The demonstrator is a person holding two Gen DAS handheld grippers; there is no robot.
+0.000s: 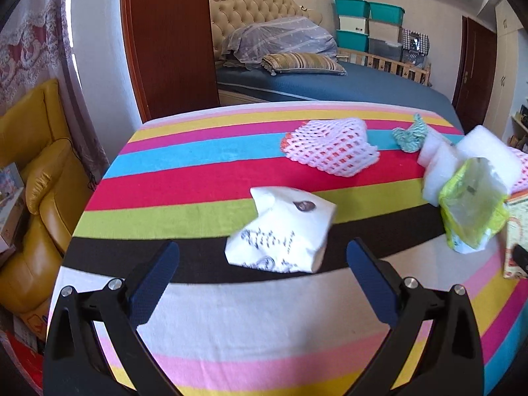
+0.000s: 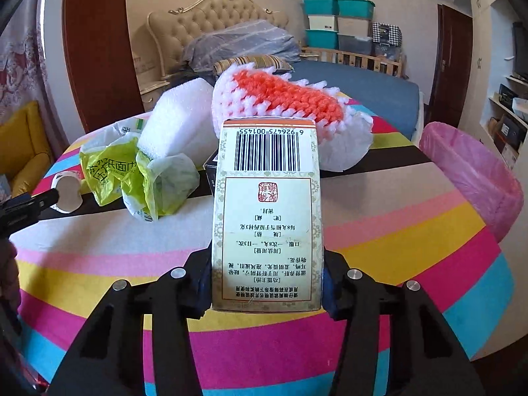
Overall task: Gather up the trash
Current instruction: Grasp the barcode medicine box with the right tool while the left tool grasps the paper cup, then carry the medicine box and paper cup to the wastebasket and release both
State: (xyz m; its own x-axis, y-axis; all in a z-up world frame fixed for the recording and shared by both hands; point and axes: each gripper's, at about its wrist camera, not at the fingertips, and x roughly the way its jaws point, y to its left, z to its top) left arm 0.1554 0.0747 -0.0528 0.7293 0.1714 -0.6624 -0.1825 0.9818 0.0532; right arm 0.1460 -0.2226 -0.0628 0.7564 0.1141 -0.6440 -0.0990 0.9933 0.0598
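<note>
With the right gripper (image 2: 267, 283) clamped on the tall cream printed cardboard box (image 2: 267, 211) above the striped tablecloth (image 2: 412, 231), it should carry it level to the pink-lined bin (image 2: 475, 178) while the wide-open left gripper (image 1: 264, 264) straddles the crumpled white printed paper (image 1: 280, 231).

Two black handheld grippers with blue-padded fingers

The left gripper (image 1: 262, 257) and the right gripper (image 2: 267, 283) share black angular linkage arms, round silver screws at the pivots, and dark blue textured pads lining the fingers (image 1: 155, 283).
</note>
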